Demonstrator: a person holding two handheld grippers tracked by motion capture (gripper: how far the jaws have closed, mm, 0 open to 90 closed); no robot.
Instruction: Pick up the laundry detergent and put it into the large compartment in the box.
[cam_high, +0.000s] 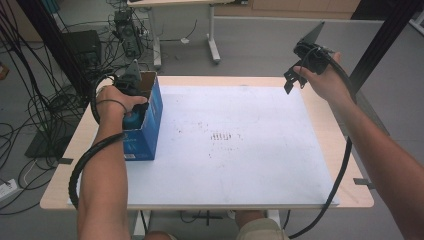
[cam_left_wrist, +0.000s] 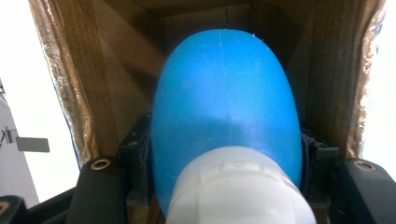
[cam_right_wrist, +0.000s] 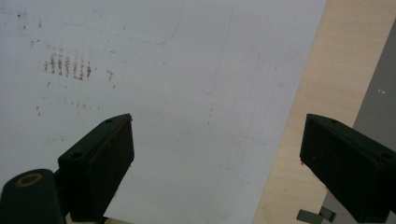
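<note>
Left gripper (cam_left_wrist: 224, 154): fingers clamping the blue bottle (cam_left_wrist: 224, 107), pointing lengthwise into the box (cam_high: 150, 117).
Right gripper (cam_right_wrist: 217, 158): fingers hanging apart, far right of the box.

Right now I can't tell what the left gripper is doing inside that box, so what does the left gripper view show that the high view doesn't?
The left gripper view alone shows the box's brown inner walls and the jaws closed on the sides of a blue bottle with a white cap. The high view alone shows the blue box at the table's left edge and the right gripper raised apart, holding nothing. Both show the left gripper reaching into the box.
</note>
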